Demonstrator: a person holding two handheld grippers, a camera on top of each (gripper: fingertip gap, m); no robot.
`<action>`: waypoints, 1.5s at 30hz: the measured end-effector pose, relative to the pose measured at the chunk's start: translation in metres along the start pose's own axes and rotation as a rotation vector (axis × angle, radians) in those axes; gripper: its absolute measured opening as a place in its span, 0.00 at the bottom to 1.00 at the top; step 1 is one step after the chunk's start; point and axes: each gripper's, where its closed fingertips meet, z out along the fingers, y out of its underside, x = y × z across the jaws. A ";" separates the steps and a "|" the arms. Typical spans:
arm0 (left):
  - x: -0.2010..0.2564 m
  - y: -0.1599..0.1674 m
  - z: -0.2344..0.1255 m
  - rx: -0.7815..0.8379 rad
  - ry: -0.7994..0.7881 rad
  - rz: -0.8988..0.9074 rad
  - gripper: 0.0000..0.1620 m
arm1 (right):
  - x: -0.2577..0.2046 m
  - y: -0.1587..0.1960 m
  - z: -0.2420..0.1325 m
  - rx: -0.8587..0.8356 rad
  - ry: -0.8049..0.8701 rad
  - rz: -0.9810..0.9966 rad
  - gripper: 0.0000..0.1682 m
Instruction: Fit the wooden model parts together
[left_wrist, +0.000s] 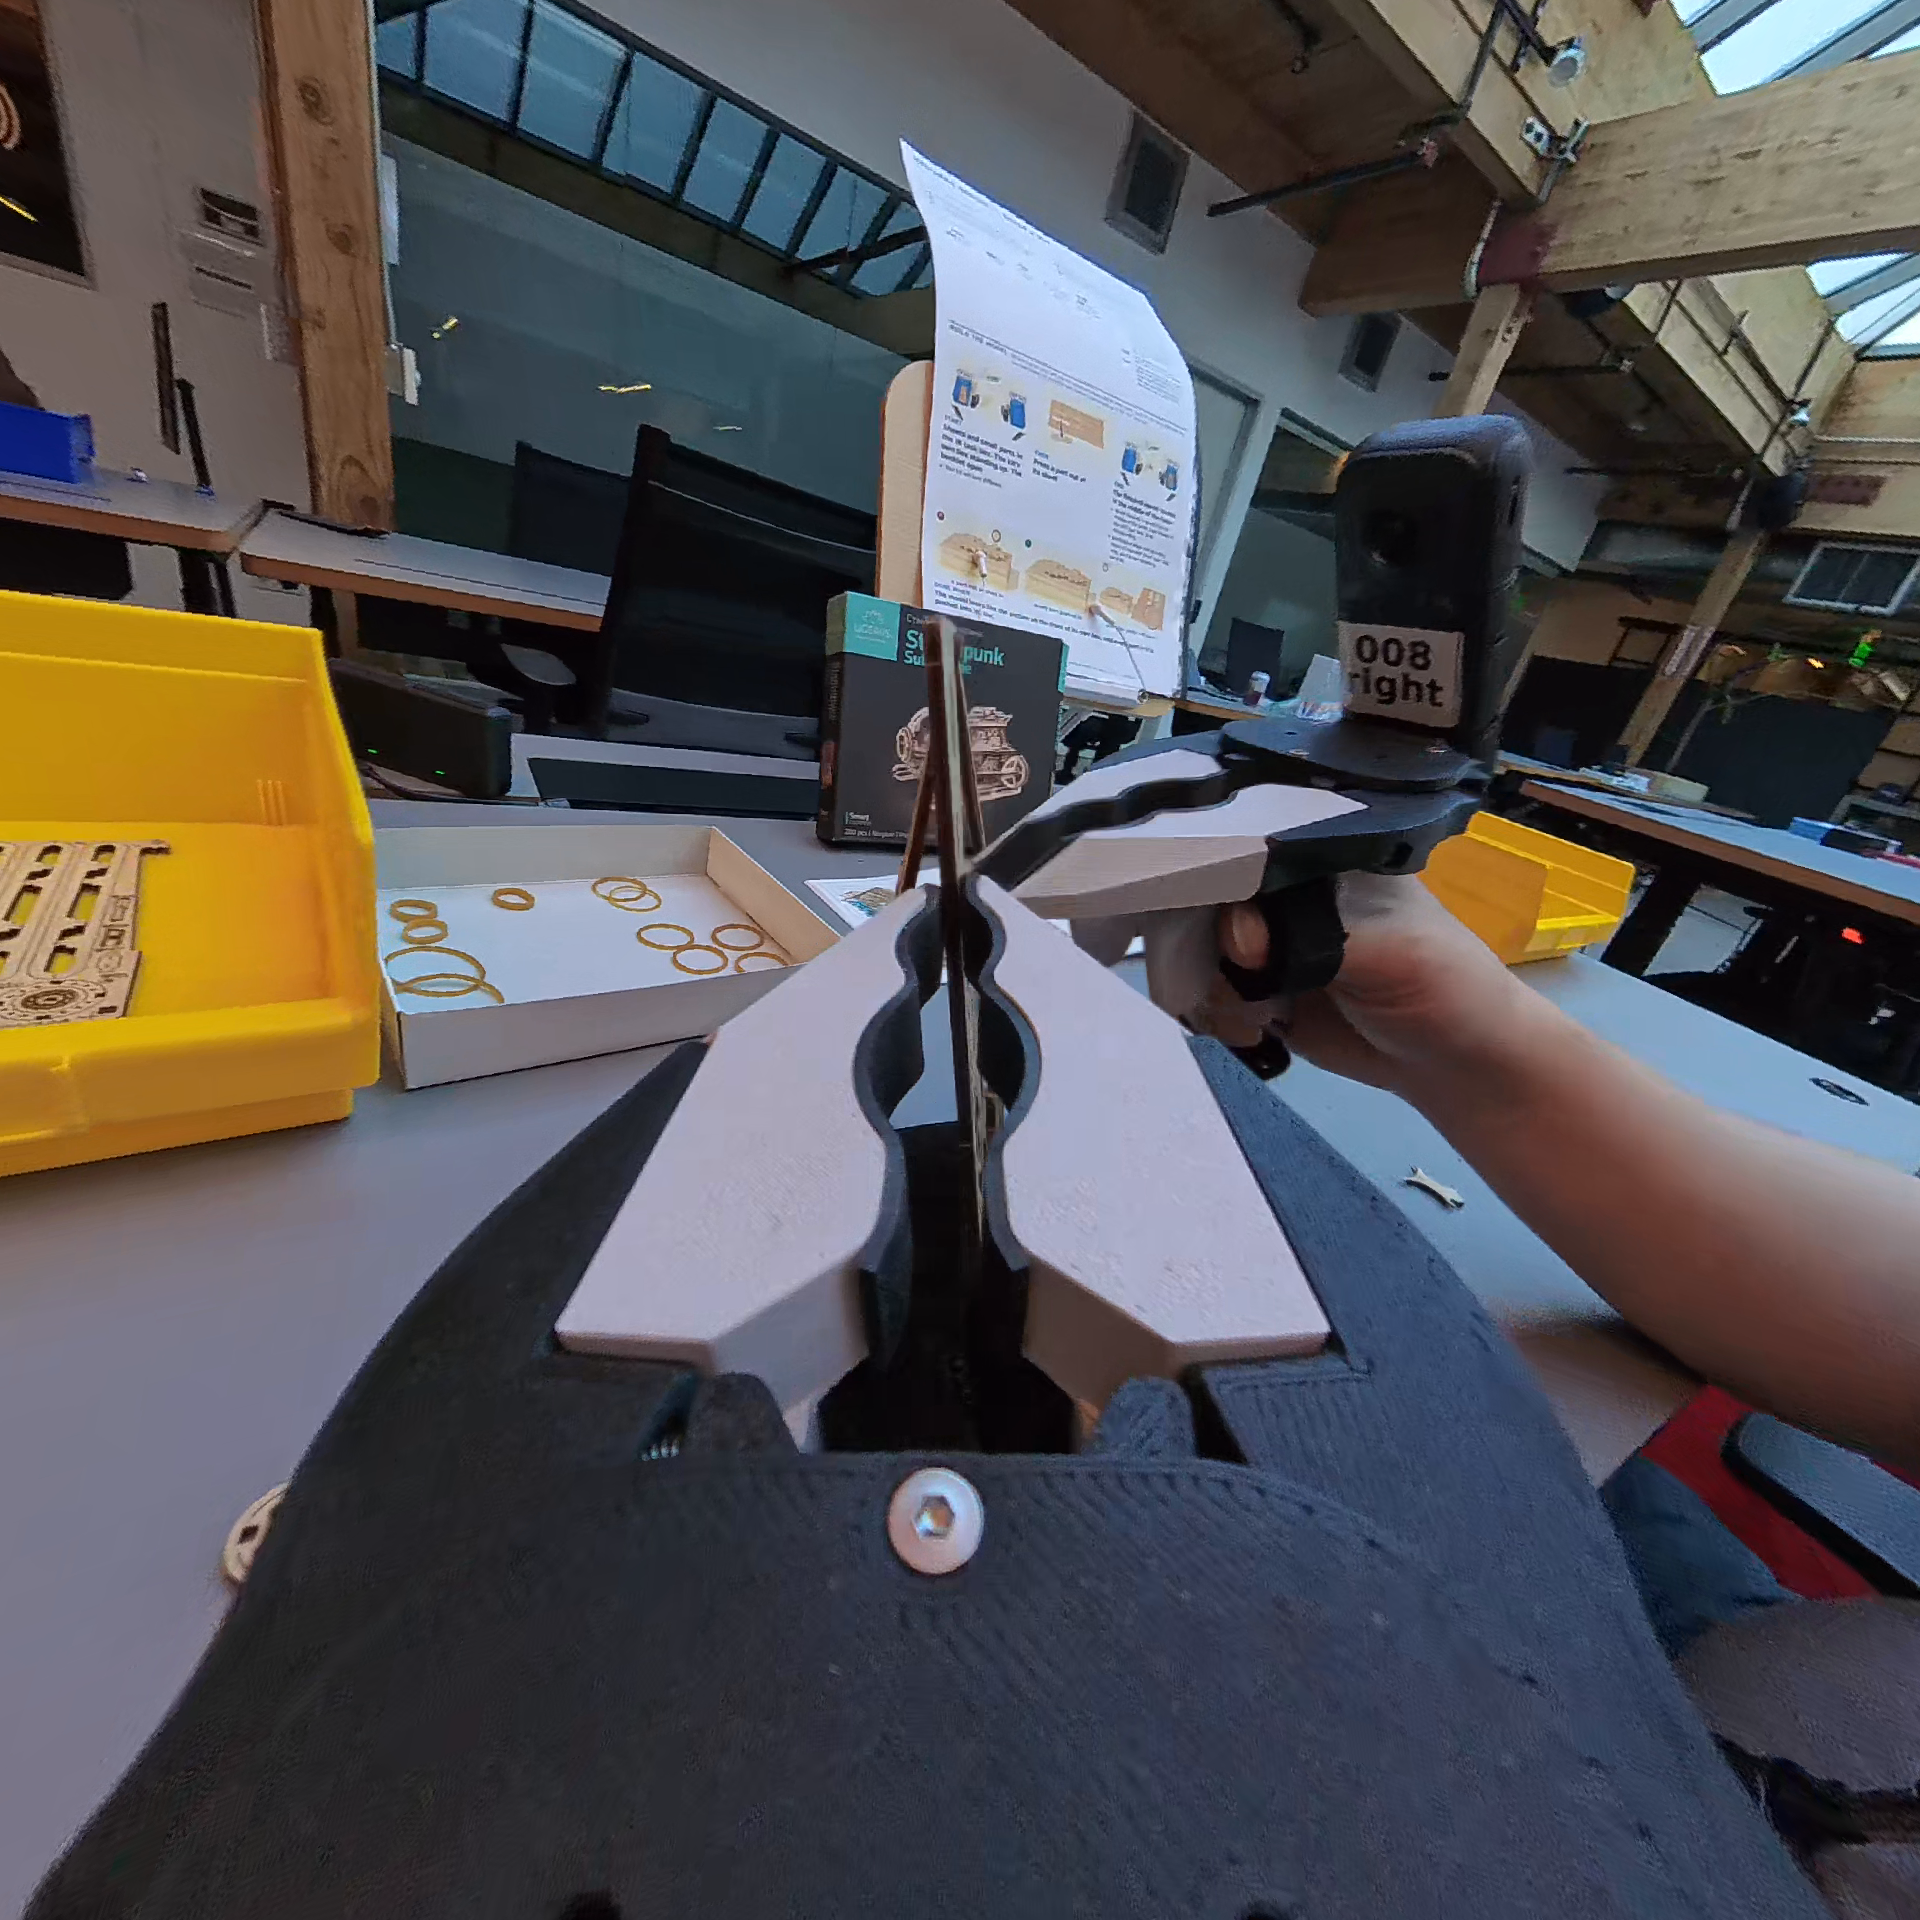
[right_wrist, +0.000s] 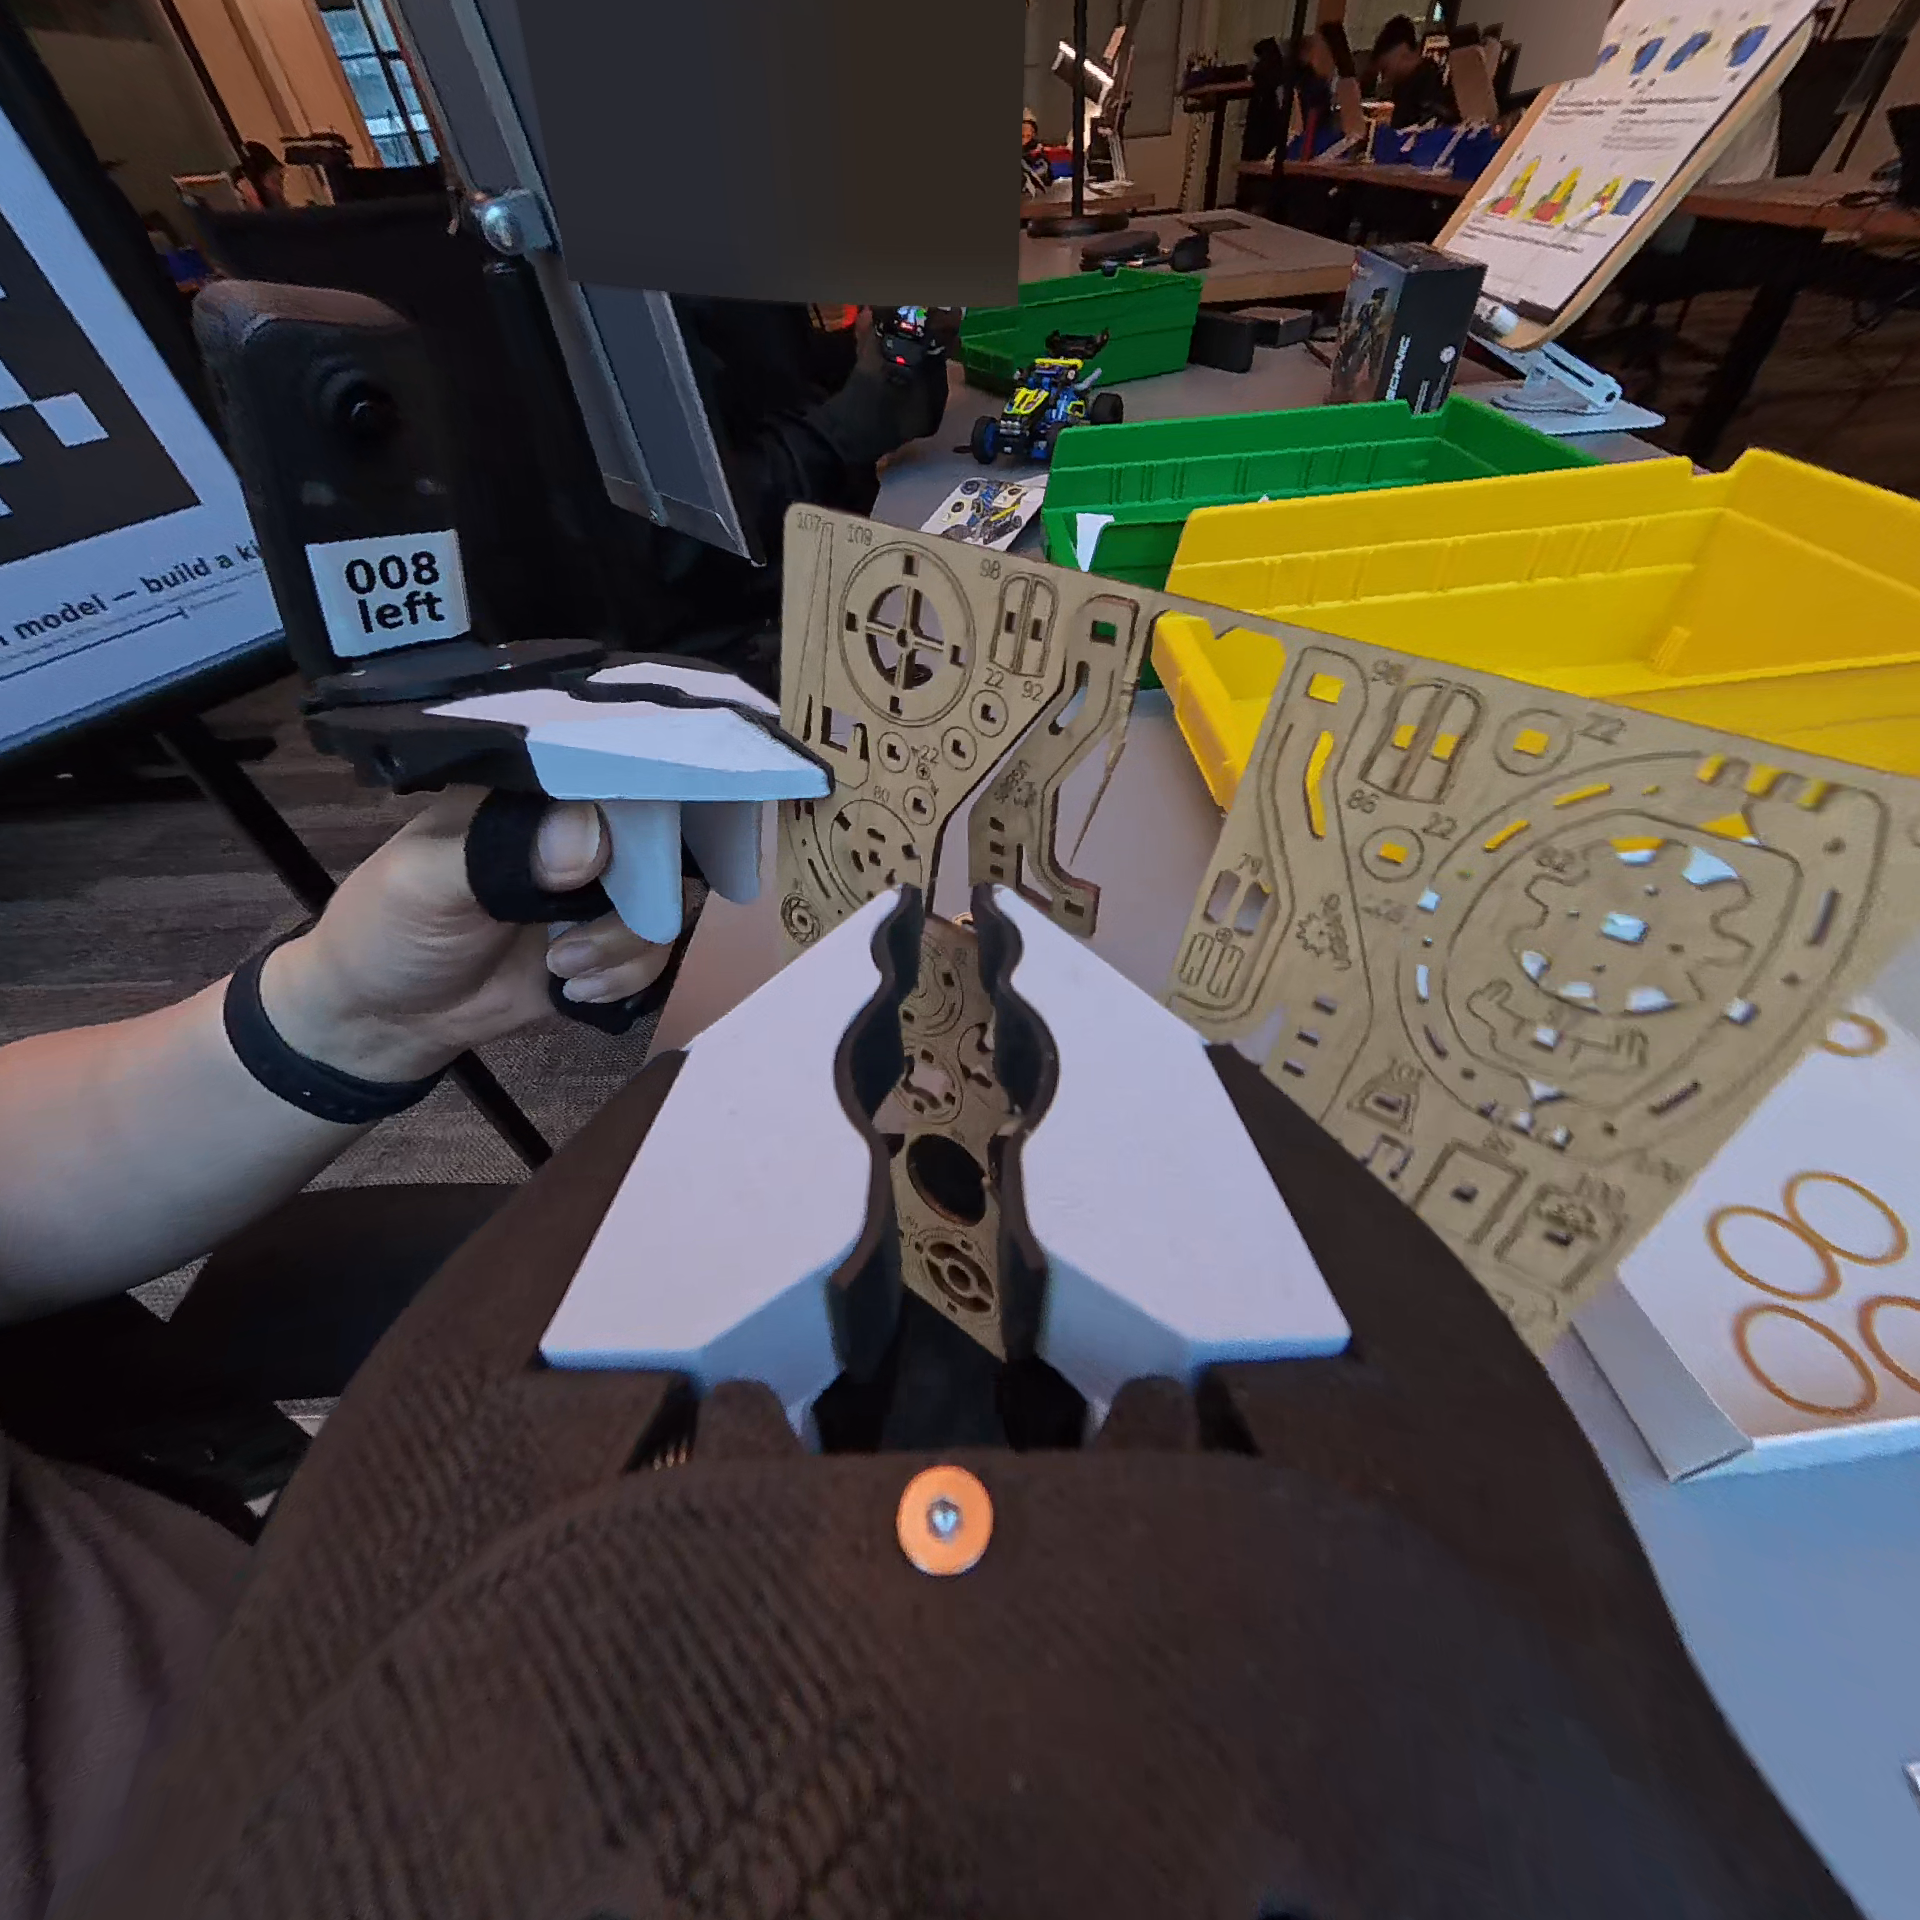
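Observation:
A thin laser-cut wooden sheet (right_wrist: 1507, 935) with many part outlines stands upright above the table. In the left wrist view it shows edge-on (left_wrist: 948, 748). My left gripper (left_wrist: 951, 899) is shut on the sheet; in the right wrist view it (right_wrist: 816, 779) grips the sheet's left edge. My right gripper (right_wrist: 948, 899) has its jaws closed to a narrow slit, with a thin strip of the sheet between the tips. In the left wrist view its tips (left_wrist: 982, 875) touch the sheet's right face. Each gripper is held by a hand.
A yellow bin (left_wrist: 208, 727) at left holds another wooden sheet (left_wrist: 62, 925). A white tray (left_wrist: 727, 873) holds rubber bands. Behind stand the kit box (left_wrist: 883, 748) and an instruction page (left_wrist: 1060, 416). A small wooden piece (left_wrist: 1434, 1184) lies on the table. Green bins (right_wrist: 1299, 457) stand farther off. Only a small space, under 4 cm, lies between the two pairs of fingers.

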 end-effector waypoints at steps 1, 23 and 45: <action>-0.001 -0.001 -0.001 0.006 -0.020 0.007 0.00 | 0.000 0.000 -0.005 -0.008 0.012 0.031 0.05; 0.023 -0.014 0.009 0.136 -0.184 0.053 0.00 | -0.020 -0.002 -0.055 0.133 0.017 0.144 0.18; 0.016 -0.002 0.000 0.168 -0.021 -0.110 0.00 | -0.025 0.001 0.001 0.030 -0.250 0.185 0.06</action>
